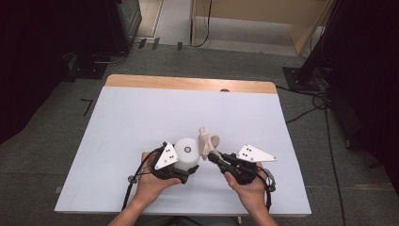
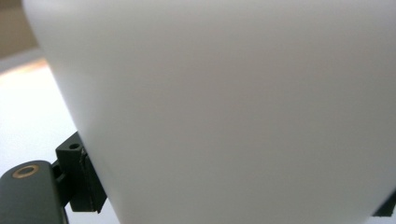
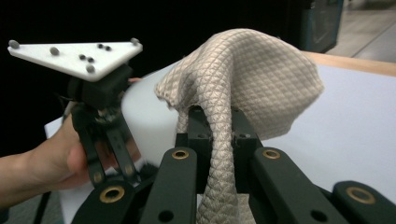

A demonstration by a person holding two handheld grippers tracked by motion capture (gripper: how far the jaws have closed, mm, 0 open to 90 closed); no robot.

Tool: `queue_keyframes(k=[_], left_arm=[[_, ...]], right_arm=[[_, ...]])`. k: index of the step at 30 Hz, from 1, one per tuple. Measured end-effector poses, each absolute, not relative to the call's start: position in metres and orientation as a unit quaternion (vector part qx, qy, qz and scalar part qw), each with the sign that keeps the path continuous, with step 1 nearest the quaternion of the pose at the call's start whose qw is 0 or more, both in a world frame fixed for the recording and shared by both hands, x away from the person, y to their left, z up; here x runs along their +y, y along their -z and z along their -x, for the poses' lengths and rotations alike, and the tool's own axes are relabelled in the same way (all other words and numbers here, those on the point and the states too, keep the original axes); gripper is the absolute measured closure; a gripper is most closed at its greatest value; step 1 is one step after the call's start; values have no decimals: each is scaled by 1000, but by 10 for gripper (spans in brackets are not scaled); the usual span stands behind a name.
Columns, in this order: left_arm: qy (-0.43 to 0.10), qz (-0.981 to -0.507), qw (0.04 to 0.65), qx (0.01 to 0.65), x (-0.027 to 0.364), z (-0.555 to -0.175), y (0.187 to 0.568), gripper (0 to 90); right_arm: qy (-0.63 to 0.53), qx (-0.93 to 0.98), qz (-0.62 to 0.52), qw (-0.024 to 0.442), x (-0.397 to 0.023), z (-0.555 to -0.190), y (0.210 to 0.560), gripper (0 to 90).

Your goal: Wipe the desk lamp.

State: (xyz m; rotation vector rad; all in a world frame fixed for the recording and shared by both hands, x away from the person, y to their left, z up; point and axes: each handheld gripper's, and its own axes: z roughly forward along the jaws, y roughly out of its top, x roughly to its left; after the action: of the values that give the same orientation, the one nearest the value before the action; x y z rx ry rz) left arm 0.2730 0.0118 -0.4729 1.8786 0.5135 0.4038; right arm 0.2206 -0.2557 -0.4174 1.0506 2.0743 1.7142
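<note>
My left gripper (image 1: 184, 165) is shut on a white cup (image 1: 187, 151) near the table's front middle. The cup's smooth wall (image 2: 233, 107) sits close up between the black fingers (image 2: 81, 179) in the left gripper view. To its right, my right gripper (image 1: 212, 156) is shut on a beige quilted cloth (image 1: 208, 140). The cloth (image 3: 243, 70) rises from the pinched jaws and drapes against the white cup (image 3: 144, 116) in the right gripper view. Both hands hold the grippers a little above the table.
The white table top (image 1: 141, 122) has a wooden strip along its far edge (image 1: 188, 84). Dark stands and cables (image 1: 310, 70) sit on the grey carpet around the table. A wooden cabinet (image 1: 263, 19) stands beyond it.
</note>
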Motion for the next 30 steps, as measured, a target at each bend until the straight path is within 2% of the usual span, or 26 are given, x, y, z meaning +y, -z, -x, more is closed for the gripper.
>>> queue_keyframes(k=[10, 20, 30], left_arm=[[-219, -746, 561, 283, 24, -312, 476, 79], [-240, -724, 556, 330, 27, -345, 475, 79], [-241, -749, 517, 337, 26, -353, 491, 78]], right_arm=[[-576, 700, -393, 155, -276, -231, 427, 836], [-565, 698, -407, 165, -283, -238, 435, 836], [-560, 698, -412, 169, -286, -239, 438, 836]])
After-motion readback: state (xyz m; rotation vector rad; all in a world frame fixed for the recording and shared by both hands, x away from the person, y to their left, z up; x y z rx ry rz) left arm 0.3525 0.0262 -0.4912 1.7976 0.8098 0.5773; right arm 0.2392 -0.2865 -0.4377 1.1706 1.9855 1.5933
